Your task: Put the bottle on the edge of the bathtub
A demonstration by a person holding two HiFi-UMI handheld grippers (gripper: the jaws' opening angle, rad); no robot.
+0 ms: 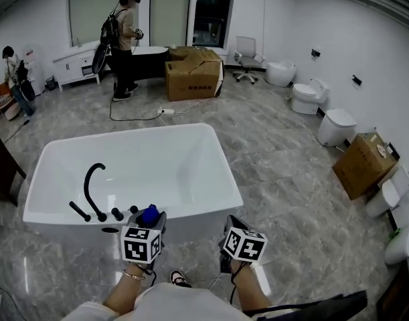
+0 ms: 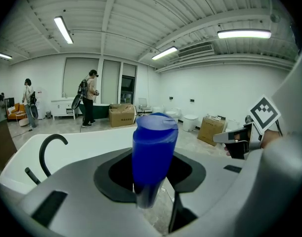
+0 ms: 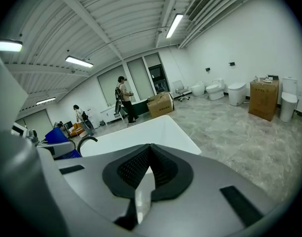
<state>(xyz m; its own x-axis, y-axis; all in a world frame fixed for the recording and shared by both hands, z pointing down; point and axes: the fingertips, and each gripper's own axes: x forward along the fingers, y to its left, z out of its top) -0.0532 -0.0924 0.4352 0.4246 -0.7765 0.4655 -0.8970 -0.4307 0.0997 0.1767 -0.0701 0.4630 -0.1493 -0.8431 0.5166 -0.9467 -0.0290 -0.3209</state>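
Bottle [image 2: 153, 154]: blue plastic, flip-top cap of the same blue, body slightly see-through at the base.
Pose: upright, cap up.
Grip: clamped low between the jaws of the left gripper [image 1: 148, 221].
Place: at the tub's near rim, just right of the black fittings [image 1: 90, 191]; contact with the rim can't be made out.
Tub [image 1: 124, 134]: white, rectangular, freestanding, with a broad flat rim.

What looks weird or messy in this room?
Nothing is spilled or broken. Oddly, the white bathtub stands alone mid-floor, toilets line the right wall beside a cardboard box, and a cable trails across the tiles. The blue bottle sits gripped in the left claw.
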